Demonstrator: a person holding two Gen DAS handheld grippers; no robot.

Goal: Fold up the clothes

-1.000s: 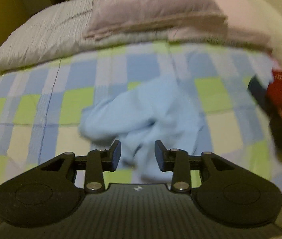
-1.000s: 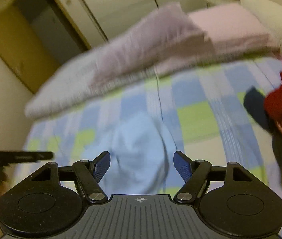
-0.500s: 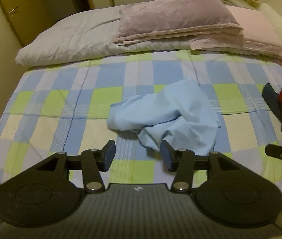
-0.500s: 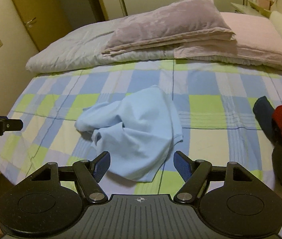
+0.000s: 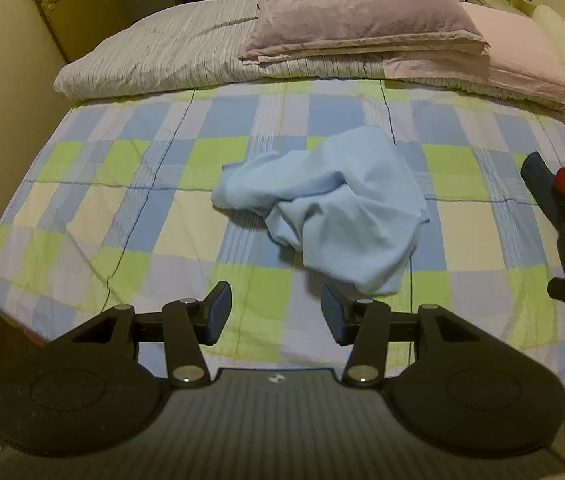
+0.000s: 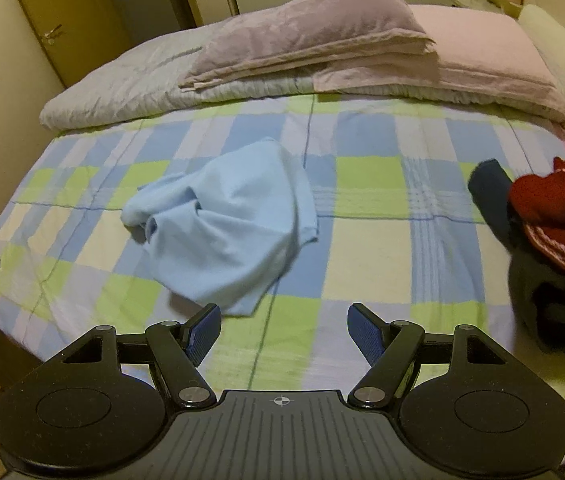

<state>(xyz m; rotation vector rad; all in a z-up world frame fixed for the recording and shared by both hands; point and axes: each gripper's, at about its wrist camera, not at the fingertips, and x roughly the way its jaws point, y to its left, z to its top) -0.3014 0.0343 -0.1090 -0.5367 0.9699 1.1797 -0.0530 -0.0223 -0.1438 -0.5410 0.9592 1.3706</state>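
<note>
Bed (image 5: 82, 216) under checked sheet of blue, green and cream. Crumpled light-blue garment (image 5: 334, 208) near middle. Striped folded duvet (image 5: 154, 56) along far edge, mauve pillow (image 5: 358, 16) on top. Dark clothes heap (image 6: 554, 288) with red knit (image 6: 558, 200) at right edge.

Light blue garment (image 5: 334, 204) on blue-green-cream checked sheet (image 5: 122, 208)

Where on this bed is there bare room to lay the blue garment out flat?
Bare checked sheet lies between the crumpled light blue garment and the dark and red clothes pile, and left of the garment toward the bed edge. Crowded: the folded bedding along the far side.
</note>
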